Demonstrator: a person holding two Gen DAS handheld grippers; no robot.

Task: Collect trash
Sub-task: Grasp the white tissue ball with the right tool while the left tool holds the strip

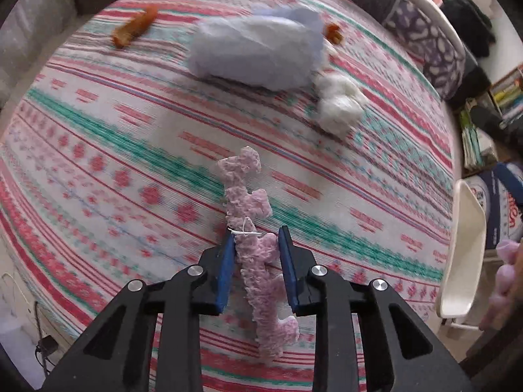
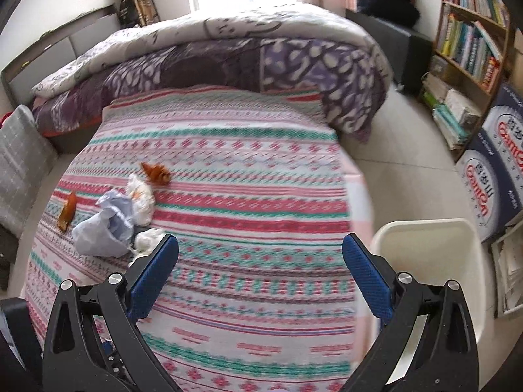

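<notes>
A knobbly pink foam strip (image 1: 248,196) with a white tie lies lengthwise on the striped bedspread (image 1: 130,163). My left gripper (image 1: 256,238) points down at it, blue pads closed against its two sides. Further off lie a crumpled pale blue bag (image 1: 258,52), a white tissue wad (image 1: 340,104) and two orange peel scraps (image 1: 134,29) (image 1: 333,32). My right gripper (image 2: 261,251) hangs open over the bed with nothing between its fingers. The same blue bag (image 2: 104,228), tissue (image 2: 140,196) and peel (image 2: 157,173) lie to its left.
A white plastic bin (image 2: 425,254) stands on the floor at the bed's right edge, also seen as the bin (image 1: 464,248). A purple folded quilt (image 2: 228,58) covers the far end of the bed. Bookshelf (image 2: 467,42) and cartons (image 2: 490,170) stand at the right.
</notes>
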